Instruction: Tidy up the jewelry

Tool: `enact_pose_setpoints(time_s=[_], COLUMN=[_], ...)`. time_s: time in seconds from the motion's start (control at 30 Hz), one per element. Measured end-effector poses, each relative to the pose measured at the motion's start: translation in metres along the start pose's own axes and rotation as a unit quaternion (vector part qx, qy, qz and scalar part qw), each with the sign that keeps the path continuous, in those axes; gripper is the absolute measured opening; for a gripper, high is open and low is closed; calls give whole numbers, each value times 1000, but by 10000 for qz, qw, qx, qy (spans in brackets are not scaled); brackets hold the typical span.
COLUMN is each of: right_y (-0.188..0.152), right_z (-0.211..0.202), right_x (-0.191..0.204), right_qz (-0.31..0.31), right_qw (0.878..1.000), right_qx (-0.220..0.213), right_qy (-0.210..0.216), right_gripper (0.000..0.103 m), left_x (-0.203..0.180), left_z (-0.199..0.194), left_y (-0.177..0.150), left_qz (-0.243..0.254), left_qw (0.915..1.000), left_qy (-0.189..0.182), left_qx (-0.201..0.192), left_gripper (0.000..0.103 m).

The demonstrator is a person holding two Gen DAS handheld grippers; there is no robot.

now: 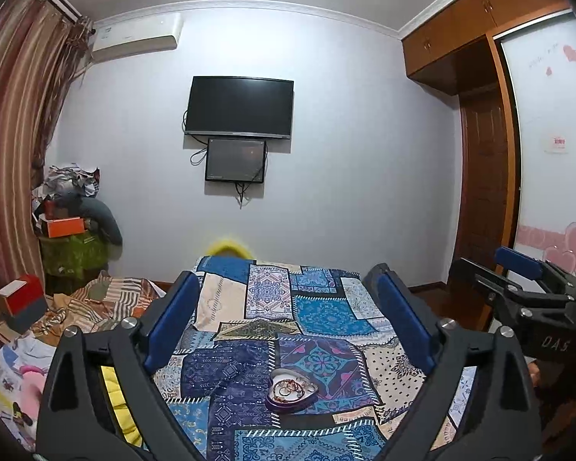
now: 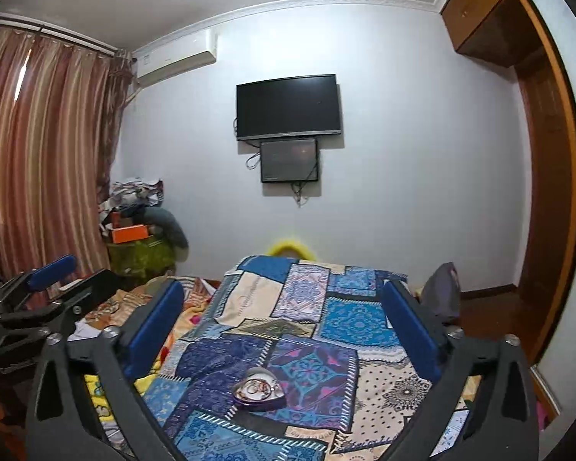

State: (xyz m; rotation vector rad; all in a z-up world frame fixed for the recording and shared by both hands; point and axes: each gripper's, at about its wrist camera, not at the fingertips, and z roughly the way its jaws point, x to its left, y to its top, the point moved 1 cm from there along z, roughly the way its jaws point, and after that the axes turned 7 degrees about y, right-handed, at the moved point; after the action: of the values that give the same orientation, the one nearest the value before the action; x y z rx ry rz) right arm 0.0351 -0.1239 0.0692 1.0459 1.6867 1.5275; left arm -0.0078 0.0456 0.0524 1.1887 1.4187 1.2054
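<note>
A small heart-shaped purple jewelry box (image 1: 292, 390) lies open on the patchwork bedspread (image 1: 326, 307), holding several rings and chains. It also shows in the right wrist view (image 2: 259, 388). My left gripper (image 1: 288, 299) is open and empty, raised above the bed with the box below and between its blue-padded fingers (image 1: 172, 319). My right gripper (image 2: 284, 307) is open and empty too, likewise above the box. Each gripper shows in the other's view: the right one (image 1: 518, 272) at the right edge, the left one (image 2: 57, 272) at the left edge.
The bed's patchwork cover (image 2: 345, 326) fills the foreground. Crumpled bedding and boxes (image 1: 23, 299) lie left of the bed. A cluttered stand (image 1: 73, 230) sits by the striped curtain (image 2: 38, 153). A TV (image 1: 240, 107) hangs on the far wall. A wooden wardrobe (image 1: 480, 176) stands at right.
</note>
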Motion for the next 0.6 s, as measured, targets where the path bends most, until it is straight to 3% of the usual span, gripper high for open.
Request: enact_pose_setpoints(time_s=[0.6], right_y=[-7], right_z=[-11], right_x=[2], right_qz=[-85], right_qw=[9999], right_qx=[93], right_qy=[76], right_gripper=[103], left_x=[0], left_z=[4], left_y=[-11], left_qz=[-7], left_qw=[9999], left_qy=[74], left_qx=[137], left_gripper=[97])
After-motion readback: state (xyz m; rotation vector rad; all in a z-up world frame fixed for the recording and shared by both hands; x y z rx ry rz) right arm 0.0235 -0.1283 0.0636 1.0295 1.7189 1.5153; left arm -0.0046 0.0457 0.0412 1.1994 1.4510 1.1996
